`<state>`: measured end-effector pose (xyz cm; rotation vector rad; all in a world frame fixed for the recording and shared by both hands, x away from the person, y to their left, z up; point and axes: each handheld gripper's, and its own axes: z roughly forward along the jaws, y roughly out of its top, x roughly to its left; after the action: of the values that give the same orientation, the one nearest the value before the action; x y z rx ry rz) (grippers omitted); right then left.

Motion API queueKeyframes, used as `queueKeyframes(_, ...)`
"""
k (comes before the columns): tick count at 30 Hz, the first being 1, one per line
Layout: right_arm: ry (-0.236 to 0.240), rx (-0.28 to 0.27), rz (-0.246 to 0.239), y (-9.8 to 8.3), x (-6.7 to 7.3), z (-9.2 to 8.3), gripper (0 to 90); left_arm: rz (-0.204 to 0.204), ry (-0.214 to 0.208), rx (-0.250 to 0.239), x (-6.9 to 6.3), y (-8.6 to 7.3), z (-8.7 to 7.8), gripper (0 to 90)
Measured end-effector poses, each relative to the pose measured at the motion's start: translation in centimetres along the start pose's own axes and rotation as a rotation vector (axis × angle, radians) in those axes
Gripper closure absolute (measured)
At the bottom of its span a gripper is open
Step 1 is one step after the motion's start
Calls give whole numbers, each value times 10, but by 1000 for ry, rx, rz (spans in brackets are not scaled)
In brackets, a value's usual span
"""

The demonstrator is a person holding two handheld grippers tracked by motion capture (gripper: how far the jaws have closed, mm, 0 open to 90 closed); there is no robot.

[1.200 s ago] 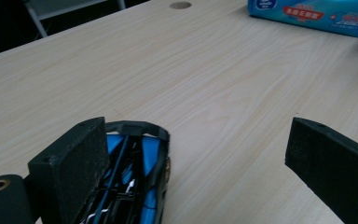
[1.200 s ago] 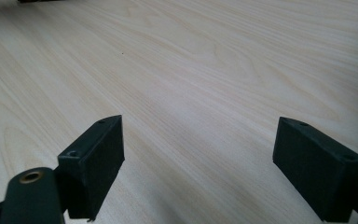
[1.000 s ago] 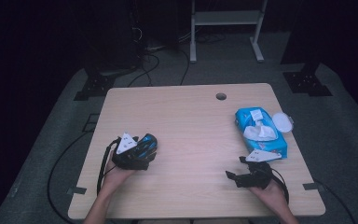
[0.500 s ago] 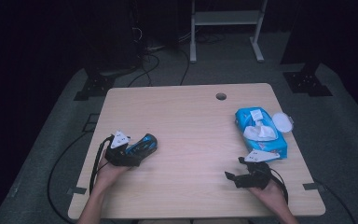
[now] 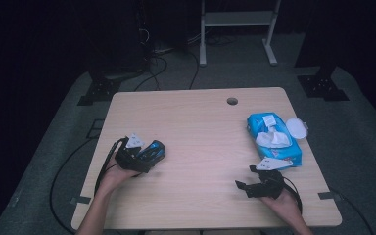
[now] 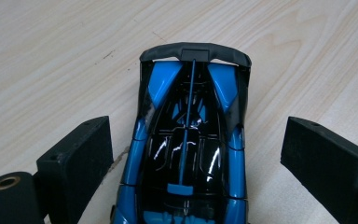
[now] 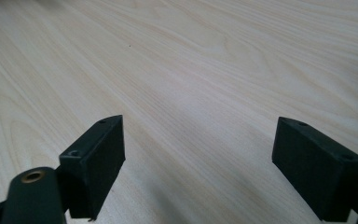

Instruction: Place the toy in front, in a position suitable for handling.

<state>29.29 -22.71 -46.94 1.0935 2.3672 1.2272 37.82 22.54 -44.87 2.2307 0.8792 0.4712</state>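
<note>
The toy car [image 6: 189,140] is a low sports model with a glossy blue body, black roof panels and a black rear wing. It stands on its wheels on the left part of the wooden table [image 5: 200,147], as the high view shows. Its wing points away from the table's near edge.

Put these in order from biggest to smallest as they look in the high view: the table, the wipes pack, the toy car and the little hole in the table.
1. Table
2. Wipes pack
3. Toy car, partly hidden by the left gripper, so likely a bit bigger than it looks
4. Hole
</note>
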Motion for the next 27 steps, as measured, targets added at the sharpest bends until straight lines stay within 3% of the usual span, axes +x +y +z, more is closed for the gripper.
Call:
queueKeyframes(5,4,-1,1,0,0,0,173,13,-15,68,4,5,0,109)
queueKeyframes(6,7,-2,2,0,0,0,173,30,-27,109,7,9,-1,109)
queueKeyframes(13,18,-14,6,1,1,-2,172,61,-48,190,13,22,1,123)
queueKeyframes(15,20,-14,6,1,0,-2,173,72,-68,240,14,26,4,131)
queueKeyframes(20,22,-17,5,1,0,-3,173,88,-81,283,12,35,6,141)
queueKeyframes(22,24,-19,4,1,-1,-3,173,103,-86,336,10,40,11,140)
queueKeyframes(27,27,-22,11,1,-1,-4,173,116,-90,383,10,43,15,140)
